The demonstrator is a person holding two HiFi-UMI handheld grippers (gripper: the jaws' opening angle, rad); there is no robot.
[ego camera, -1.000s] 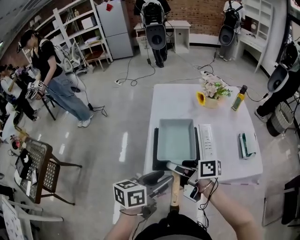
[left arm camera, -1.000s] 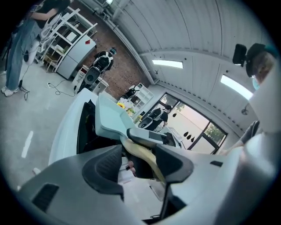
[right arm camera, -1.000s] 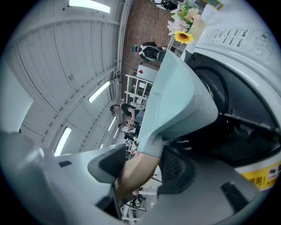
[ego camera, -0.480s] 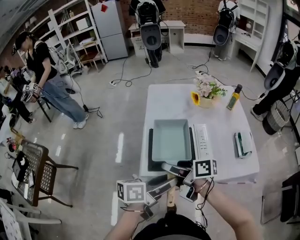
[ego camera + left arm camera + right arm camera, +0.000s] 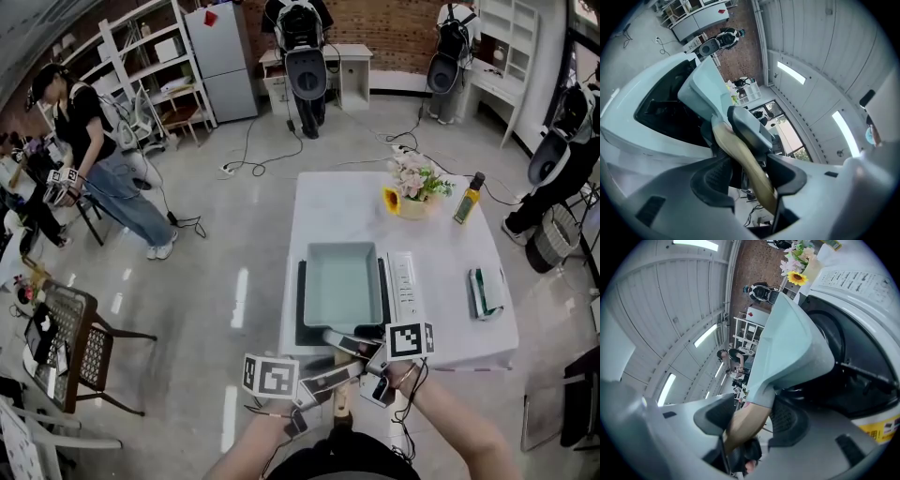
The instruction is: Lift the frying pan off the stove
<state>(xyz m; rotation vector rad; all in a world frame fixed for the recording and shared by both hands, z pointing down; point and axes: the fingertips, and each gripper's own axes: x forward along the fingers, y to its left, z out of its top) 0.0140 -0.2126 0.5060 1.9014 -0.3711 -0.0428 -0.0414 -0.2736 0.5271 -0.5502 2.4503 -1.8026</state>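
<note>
A pale blue-green rectangular frying pan [image 5: 344, 284] rests on a black stove [image 5: 302, 319] at the near end of a white table [image 5: 347, 202]. Its wooden handle [image 5: 342, 396] sticks out over the table's front edge. My right gripper [image 5: 349, 345] comes in from the right and is shut on the handle [image 5: 745, 420] just behind the pan body [image 5: 787, 343]. My left gripper [image 5: 336, 377] reaches in from the left, lower on the handle. In the left gripper view the handle [image 5: 745, 157] runs between the jaws and lies against one finger. A dark gap shows at the other pad [image 5: 712, 178].
The stove's white control strip [image 5: 404, 284] lies right of the pan. A flower vase [image 5: 412, 192], an oil bottle [image 5: 466, 199] and a small packet [image 5: 488, 289] stand on the table. A person [image 5: 89, 141] and a chair [image 5: 80, 342] are off to the left on the floor.
My left gripper has moved right and up until its jaws straddle the handle. The right gripper has stayed shut on the handle, and the pan has not visibly moved.
</note>
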